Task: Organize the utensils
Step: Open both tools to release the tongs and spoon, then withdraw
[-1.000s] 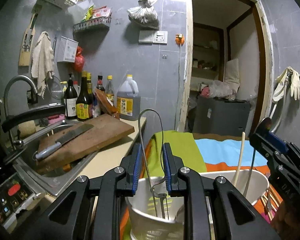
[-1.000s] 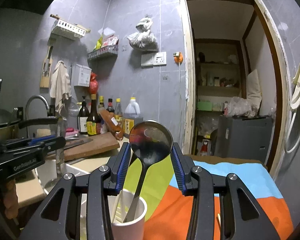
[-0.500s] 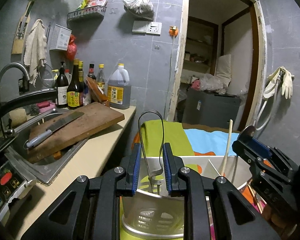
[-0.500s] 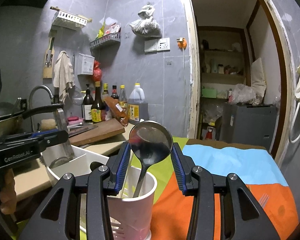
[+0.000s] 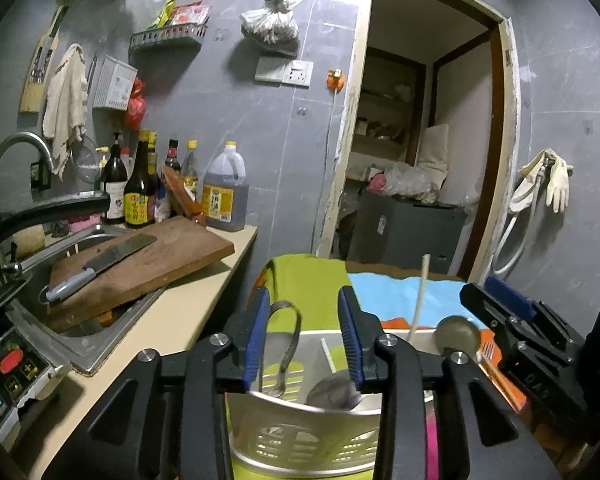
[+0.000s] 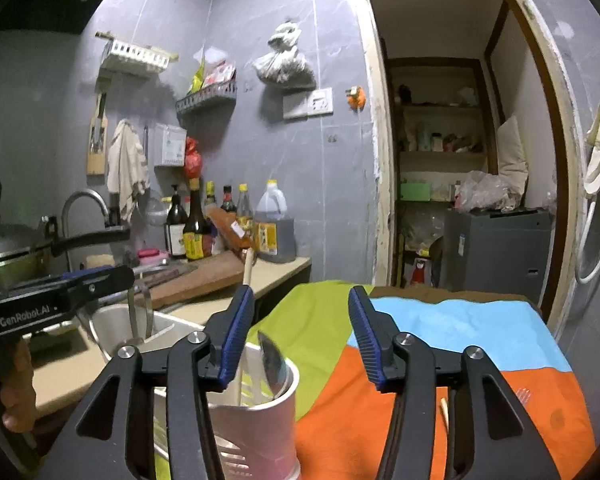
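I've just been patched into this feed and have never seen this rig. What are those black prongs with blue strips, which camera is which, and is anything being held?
The prongs are two hand-held grippers carried by a person; there is no robot arm. Each picture comes from a fisheye camera on one gripper, looking along its fingers.

Left wrist view: the left gripper is open above a white slotted plastic utensil holder containing a metal wire-handled utensil. The right gripper shows at the right edge.

Right wrist view: the right gripper is open over the holder, where a steel ladle and a pale chopstick stand. Nothing is held. The holder sits on a green, blue and orange cloth.
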Demonstrator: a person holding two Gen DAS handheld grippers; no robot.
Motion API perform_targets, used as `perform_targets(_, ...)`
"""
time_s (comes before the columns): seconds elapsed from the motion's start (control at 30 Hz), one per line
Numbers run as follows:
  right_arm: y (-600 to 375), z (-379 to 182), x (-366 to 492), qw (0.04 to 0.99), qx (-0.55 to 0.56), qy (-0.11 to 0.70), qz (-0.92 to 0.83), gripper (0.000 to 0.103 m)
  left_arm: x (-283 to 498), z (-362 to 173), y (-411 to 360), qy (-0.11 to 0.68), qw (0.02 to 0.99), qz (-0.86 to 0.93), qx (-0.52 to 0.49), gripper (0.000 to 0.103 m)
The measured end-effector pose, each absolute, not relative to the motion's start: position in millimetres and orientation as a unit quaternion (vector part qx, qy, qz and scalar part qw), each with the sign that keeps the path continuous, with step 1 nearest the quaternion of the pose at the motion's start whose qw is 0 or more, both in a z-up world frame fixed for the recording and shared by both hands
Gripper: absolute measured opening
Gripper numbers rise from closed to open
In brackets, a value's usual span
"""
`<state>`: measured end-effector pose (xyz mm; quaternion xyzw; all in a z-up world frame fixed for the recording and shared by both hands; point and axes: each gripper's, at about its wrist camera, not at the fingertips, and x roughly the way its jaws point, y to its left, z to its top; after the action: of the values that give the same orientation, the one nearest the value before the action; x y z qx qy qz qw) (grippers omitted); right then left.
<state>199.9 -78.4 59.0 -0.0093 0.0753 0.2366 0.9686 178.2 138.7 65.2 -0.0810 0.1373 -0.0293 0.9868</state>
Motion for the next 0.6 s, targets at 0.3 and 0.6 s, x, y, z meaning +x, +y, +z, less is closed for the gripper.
perform_targets(0.3, -120, 89, 180, 0.98, -0.001, 0.027, 0.197, 0.081, 165, 88, 115, 0.091, 0.991, -0.041, -0.084, 0.07)
perform_targets(0.6, -173, 100, 160, 0.989, -0.001, 0.004, 0.15, 0.103, 157, 95, 71, 0.073, 0.991, -0.071, -0.083, 0.097)
